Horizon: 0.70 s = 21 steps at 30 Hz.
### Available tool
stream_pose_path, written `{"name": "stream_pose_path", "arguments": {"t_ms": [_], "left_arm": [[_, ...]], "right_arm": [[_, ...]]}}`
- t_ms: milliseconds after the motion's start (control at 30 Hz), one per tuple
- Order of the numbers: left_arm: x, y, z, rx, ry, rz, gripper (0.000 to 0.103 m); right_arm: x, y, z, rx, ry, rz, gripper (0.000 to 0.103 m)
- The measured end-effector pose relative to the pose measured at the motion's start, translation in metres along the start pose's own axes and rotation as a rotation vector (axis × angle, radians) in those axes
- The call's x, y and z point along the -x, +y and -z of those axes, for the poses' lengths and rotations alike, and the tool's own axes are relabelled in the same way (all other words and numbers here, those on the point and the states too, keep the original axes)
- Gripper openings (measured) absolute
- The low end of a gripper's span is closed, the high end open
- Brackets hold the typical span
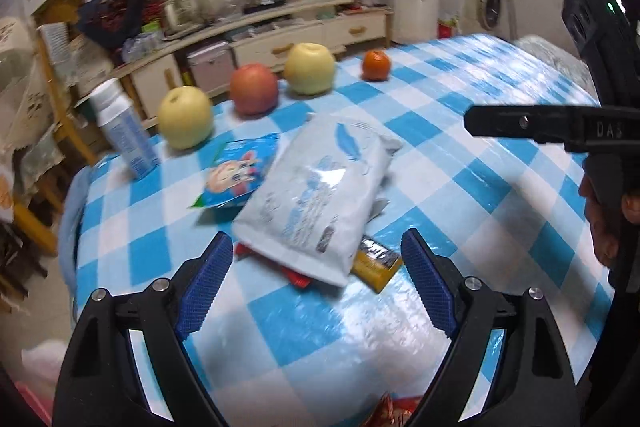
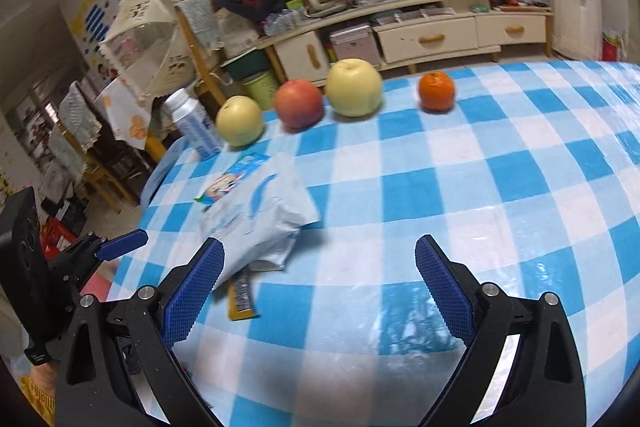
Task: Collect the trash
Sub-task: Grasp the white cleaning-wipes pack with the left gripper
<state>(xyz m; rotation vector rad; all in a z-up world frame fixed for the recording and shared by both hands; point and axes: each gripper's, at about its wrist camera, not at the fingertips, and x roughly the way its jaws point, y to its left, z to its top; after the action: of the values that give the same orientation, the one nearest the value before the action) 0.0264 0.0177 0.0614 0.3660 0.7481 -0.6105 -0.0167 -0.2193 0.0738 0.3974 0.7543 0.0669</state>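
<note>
A white and blue plastic pack (image 1: 316,195) lies on the blue checked table (image 1: 460,163), over a blue cartoon snack bag (image 1: 236,171), a red wrapper (image 1: 296,279) and a yellow wrapper (image 1: 378,265). My left gripper (image 1: 316,283) is open and empty just in front of the pack. My right gripper (image 2: 320,287) is open and empty above bare cloth, right of the pack (image 2: 256,215) and yellow wrapper (image 2: 240,299). The right gripper's finger also shows in the left wrist view (image 1: 520,125).
Two yellow apples (image 1: 185,123) (image 1: 310,69), a red apple (image 1: 254,89) and an orange (image 1: 376,65) line the far table edge. A white bottle (image 1: 124,135) stands at the far left corner. A red packet (image 1: 390,415) lies under my left gripper. A cluttered TV cabinet (image 2: 420,27) stands beyond.
</note>
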Motion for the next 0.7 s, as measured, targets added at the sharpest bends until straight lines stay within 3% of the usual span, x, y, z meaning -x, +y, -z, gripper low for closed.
{"name": "stream_pose_path", "arguments": {"t_ms": [300, 500, 700], "left_arm": [[-0.062, 0.005, -0.037, -0.077, 0.157, 0.113, 0.087], [-0.085, 0.014, -0.055, -0.089, 0.218, 0.129, 0.087], [-0.099, 0.011, -0.068, -0.142, 0.263, 0.097, 0.091]], "right_arm": [[-0.004, -0.03, -0.009, -0.07, 0.024, -0.045, 0.095], [-0.01, -0.028, -0.01, -0.058, 0.054, -0.071, 0.095], [-0.01, -0.023, -0.008, -0.048, 0.065, -0.081, 0.095]]}}
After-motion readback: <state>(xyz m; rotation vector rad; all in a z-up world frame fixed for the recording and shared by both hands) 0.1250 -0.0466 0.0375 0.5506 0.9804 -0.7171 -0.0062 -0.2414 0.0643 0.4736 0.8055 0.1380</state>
